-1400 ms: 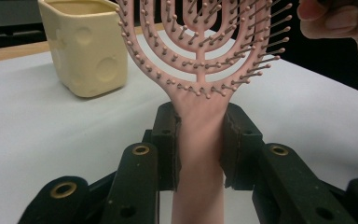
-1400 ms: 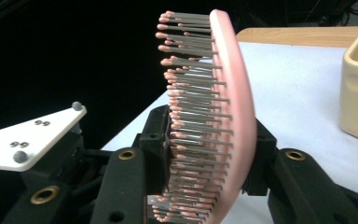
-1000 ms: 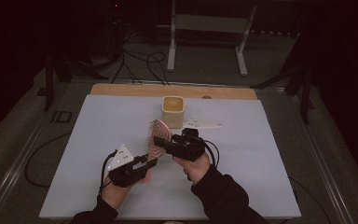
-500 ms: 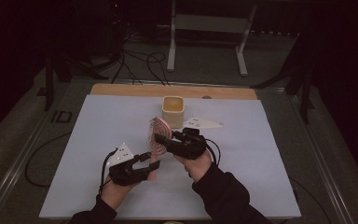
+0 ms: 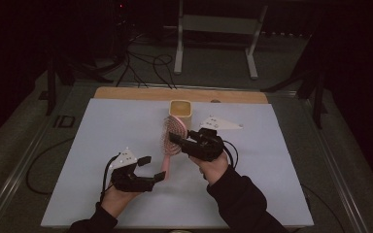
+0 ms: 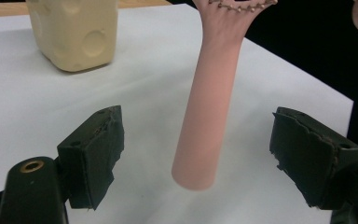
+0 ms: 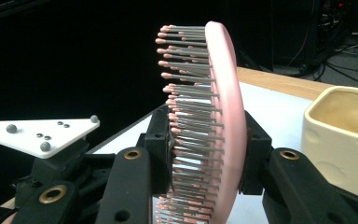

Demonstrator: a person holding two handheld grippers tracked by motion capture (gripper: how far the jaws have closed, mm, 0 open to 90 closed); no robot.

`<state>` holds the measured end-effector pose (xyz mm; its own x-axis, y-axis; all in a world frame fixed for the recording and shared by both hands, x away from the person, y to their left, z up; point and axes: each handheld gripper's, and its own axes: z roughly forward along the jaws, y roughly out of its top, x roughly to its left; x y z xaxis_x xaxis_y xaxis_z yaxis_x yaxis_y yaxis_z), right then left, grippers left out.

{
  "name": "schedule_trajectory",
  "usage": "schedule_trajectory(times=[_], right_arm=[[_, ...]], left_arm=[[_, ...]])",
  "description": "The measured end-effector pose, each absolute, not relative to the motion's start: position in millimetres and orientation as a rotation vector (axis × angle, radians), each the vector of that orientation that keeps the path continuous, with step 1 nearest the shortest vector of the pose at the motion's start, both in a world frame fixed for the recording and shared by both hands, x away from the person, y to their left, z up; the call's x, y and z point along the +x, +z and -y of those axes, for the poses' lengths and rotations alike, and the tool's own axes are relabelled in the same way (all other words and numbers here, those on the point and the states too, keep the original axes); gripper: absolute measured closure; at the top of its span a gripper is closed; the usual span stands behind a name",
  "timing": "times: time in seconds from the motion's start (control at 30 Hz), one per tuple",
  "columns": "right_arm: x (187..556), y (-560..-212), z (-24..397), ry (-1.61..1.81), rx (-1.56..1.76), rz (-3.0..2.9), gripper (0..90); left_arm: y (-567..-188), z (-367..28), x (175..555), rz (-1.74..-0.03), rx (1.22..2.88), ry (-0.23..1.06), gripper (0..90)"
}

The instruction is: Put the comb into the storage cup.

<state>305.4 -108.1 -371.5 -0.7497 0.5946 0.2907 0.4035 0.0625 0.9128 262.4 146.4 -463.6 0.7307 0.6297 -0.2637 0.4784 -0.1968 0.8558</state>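
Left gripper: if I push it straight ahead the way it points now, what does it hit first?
Probably the pink brush handle, centred between the open left gripper jaws. The cream cup sits farther back and off to one side.

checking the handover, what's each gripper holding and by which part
Right gripper clamps the pink hairbrush by its bristled head; left gripper holds nothing, open around the handle.

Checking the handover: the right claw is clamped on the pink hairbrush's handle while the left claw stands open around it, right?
Not quite. The right claw is clamped on the pink hairbrush at its bristled head, not the handle, as the right gripper view shows. The left claw, just opened, stands open around the handle.
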Motion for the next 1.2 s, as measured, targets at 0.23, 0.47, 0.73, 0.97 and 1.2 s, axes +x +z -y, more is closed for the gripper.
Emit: schedule_trajectory(times=[0.23,0.47,0.73,0.97,1.2], right_arm=[[307,-370,113,1.767,1.029,-2.158,64.3],[307,-369,116,1.766,1.016,-2.157,64.3],[308,-367,119,1.768,1.008,-2.152,64.3],[309,-365,122,1.762,1.004,-2.142,64.3],[310,-361,125,1.760,0.997,-2.132,64.3]], left_arm=[[-466,-150,260,-0.855,1.869,0.172,9.5],[-470,-155,260,-0.837,1.903,0.131,7.9],[-470,-162,255,-0.824,1.925,0.191,0.4],[-474,-170,252,-0.825,1.949,0.196,0.4],[-478,-183,247,-0.847,1.952,0.223,0.3]])
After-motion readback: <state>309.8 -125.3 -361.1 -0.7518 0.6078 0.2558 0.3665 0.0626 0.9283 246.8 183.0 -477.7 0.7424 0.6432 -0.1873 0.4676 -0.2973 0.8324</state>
